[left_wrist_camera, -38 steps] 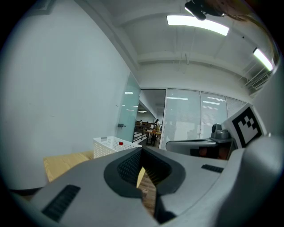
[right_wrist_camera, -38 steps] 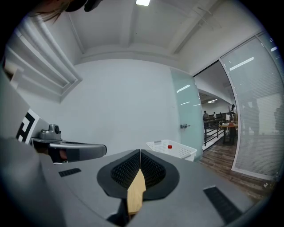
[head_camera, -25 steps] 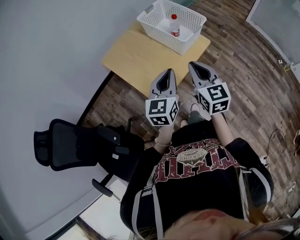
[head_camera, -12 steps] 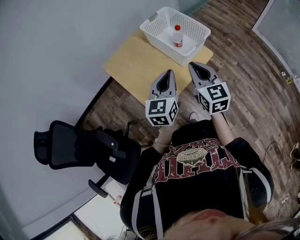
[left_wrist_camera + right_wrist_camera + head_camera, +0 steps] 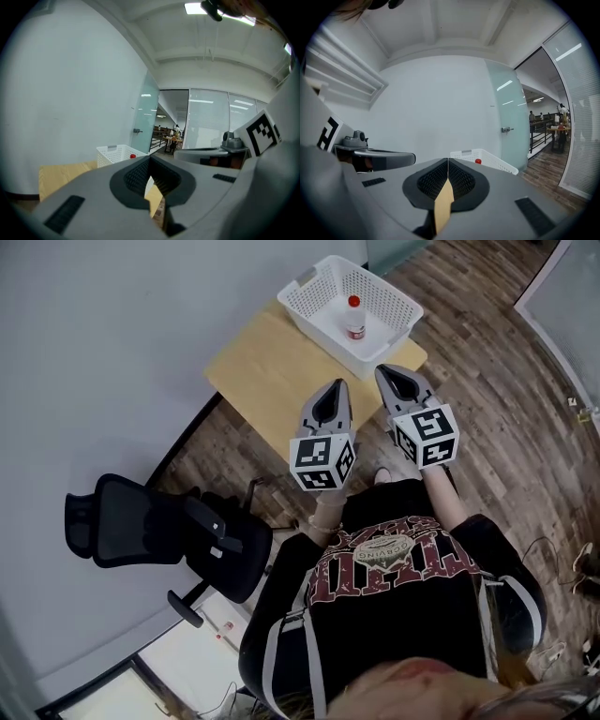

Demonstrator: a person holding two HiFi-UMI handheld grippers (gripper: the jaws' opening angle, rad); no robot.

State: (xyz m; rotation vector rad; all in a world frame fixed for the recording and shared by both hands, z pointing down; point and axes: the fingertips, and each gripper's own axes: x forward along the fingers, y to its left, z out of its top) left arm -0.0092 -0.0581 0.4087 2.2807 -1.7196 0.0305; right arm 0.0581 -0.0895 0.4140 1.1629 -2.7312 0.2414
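Left gripper: jaws pressed shut tip to tip in the left gripper view, nothing between them; held in the air over the near edge of the table.
Right gripper: likewise closed along a thin seam, empty; held just beside the left one, tips close to the near corner of the basket.
Bottle: small, clear, red-capped; stood inside the basket, toward its far half, apart from the walls.
Long axis: upright as far as could be told, cap on top; only the red cap showed above the basket rim in the two gripper views.
Direction from jaws: ahead of both grippers and beyond the basket's near wall, roughly between the two lines along which the grippers pointed.
Nearer gripper: the right, by a little, in the head view.
Basket: white, perforated, open-topped; sat at the far right corner of the table, turned at an angle to the grippers.
Table: pale wood, bare on its left part, set against the wall.
Edges: basket rim between jaws and bottle; table's right edge dropped to the wood floor.
Open room: free air above the basket and the table; black office chair well apart, behind and to the left.
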